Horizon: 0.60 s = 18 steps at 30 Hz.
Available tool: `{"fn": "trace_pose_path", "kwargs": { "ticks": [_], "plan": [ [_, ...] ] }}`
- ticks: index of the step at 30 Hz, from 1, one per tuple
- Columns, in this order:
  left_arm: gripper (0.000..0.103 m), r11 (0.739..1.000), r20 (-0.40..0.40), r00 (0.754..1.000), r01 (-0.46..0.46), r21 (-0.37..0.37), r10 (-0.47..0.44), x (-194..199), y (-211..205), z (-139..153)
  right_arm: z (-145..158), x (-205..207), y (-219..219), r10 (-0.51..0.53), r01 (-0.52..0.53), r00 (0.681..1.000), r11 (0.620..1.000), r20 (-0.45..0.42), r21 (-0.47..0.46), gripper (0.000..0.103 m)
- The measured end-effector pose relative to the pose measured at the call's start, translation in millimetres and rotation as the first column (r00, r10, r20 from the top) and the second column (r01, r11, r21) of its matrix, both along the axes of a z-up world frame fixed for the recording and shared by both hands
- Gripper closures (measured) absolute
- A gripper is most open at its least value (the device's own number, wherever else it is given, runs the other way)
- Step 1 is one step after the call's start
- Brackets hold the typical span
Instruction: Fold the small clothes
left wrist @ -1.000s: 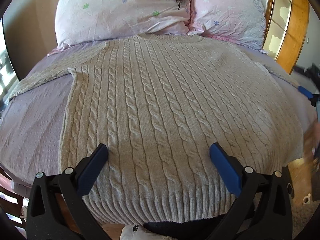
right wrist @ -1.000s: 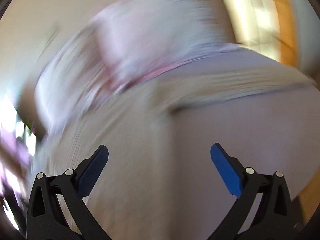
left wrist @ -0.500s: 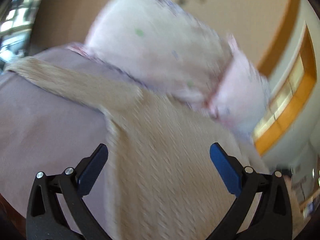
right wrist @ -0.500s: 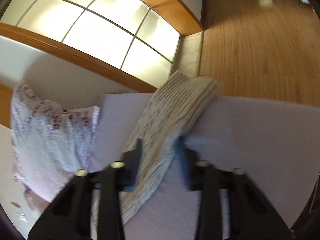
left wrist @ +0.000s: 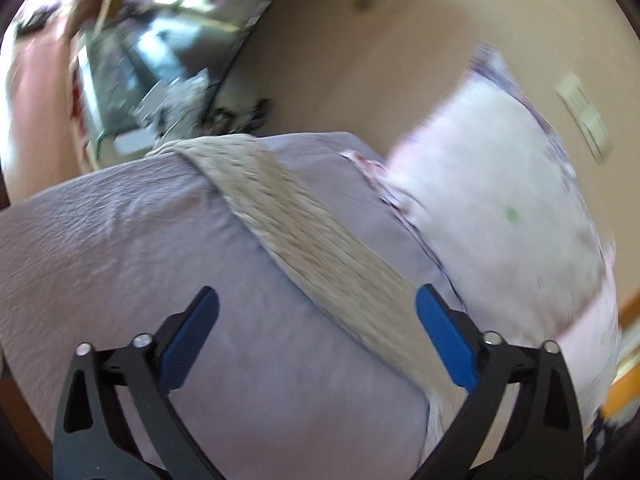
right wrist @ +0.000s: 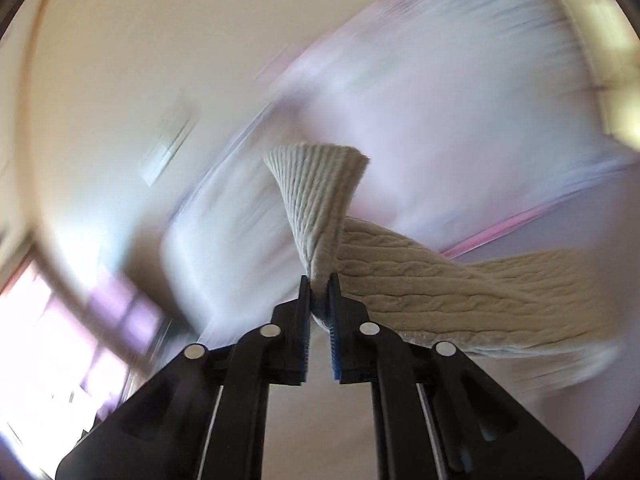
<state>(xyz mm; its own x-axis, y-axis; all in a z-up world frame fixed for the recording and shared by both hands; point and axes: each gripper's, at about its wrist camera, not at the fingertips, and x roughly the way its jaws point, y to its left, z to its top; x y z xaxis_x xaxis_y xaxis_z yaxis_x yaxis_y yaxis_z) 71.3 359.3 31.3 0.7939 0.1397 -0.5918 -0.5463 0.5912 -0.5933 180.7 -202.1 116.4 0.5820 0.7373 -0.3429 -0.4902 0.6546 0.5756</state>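
my right gripper [right wrist: 319, 280] pinches the sleeve [right wrist: 320, 216] by a sliver, could slip. left gripper [left wrist: 316, 312] gapes empty, other sleeve [left wrist: 312, 240] at 12.

The left wrist view looks from close above the bed [left wrist: 120, 240], along a sweater sleeve [left wrist: 320, 248] toward the far pillow [left wrist: 500, 200]. The right wrist view tilts upward, very near its sleeve [right wrist: 460, 280]. Both share pillow [right wrist: 440, 100] and wall [right wrist: 140, 60].

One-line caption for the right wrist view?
Right gripper shut on a beige sweater sleeve, lifted with its cuff up before blurred pillows.
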Motion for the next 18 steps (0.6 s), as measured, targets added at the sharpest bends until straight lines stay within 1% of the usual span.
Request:
{"fn": "trace_pose_path", "kwargs": {
  "ticks": [1, 2, 3, 5, 6, 7, 8, 11, 13, 16, 17, 18],
  "plan": [
    [0.016, 0.999, 0.010, 1.000, -0.005, -0.040, 0.005, 3.6, 10.4, -3.4, -6.9, -1.9, 30.9, 0.091, -0.092, 0.996, 0.995, -0.025, -0.028, 0.062],
    [0.023, 0.998, 0.018, 1.000, -0.006, -0.065, 0.007, 6.2, 18.3, -5.5, -14.5, -8.7, 55.6, 0.158, -0.159, 0.987, 0.987, -0.034, -0.031, 0.039],
    [0.027, 0.995, 0.019, 1.000, -0.009, -0.097, 0.011, 11.2, 27.4, -8.0, -17.0, -14.6, 63.1, 0.176, -0.176, 0.984, 0.984, -0.020, -0.028, 0.031],
    [0.029, 0.991, 0.010, 1.000, -0.026, -0.131, 0.027, 17.1, 40.0, -10.8, -15.8, -24.8, 60.3, 0.158, -0.157, 0.987, 0.987, 0.033, -0.043, 0.027],
    [0.030, 0.990, -0.005, 0.999, -0.046, -0.137, 0.045, 20.3, 49.8, -12.0, -15.3, -26.9, 51.7, 0.134, -0.132, 0.990, 0.990, 0.049, -0.043, 0.021],
    [0.031, 0.989, -0.015, 0.998, -0.058, -0.137, 0.057, 20.4, 55.1, -13.1, -14.4, -29.8, 37.0, 0.094, -0.092, 0.994, 0.995, 0.059, -0.035, 0.017],
    [0.035, 0.987, -0.024, 0.997, -0.074, -0.143, 0.071, 22.1, 64.5, -15.2, -15.1, -30.9, 29.0, 0.073, -0.072, 0.996, 0.997, 0.060, -0.031, 0.013],
    [0.044, 0.974, -0.020, 0.995, -0.098, -0.203, 0.096, 26.2, 80.1, -23.3, -20.4, -38.5, -17.4, -0.037, 0.039, 0.998, 0.998, 0.049, -0.040, 0.011],
    [0.048, 0.964, -0.004, 0.993, -0.118, -0.238, 0.120, 27.3, 90.7, -26.9, -25.4, -34.2, -40.9, -0.105, 0.107, 0.994, 0.993, 0.038, -0.048, 0.010],
    [0.058, 0.951, -0.006, 0.987, -0.154, -0.267, 0.158, 29.8, 105.5, -30.8, -33.5, -36.6, -71.3, -0.183, 0.184, 0.983, 0.982, 0.012, -0.039, 0.009],
    [0.063, 0.944, 0.003, 0.985, -0.167, -0.284, 0.175, 28.9, 110.2, -33.2, -36.2, -39.5, -81.9, -0.205, 0.205, 0.979, 0.978, 0.002, -0.028, 0.008],
    [0.074, 0.937, 0.004, 0.982, -0.180, -0.301, 0.190, 29.1, 114.1, -35.5, -38.5, -42.3, -88.7, -0.217, 0.217, 0.976, 0.976, -0.003, -0.020, 0.008]
  ]
}}
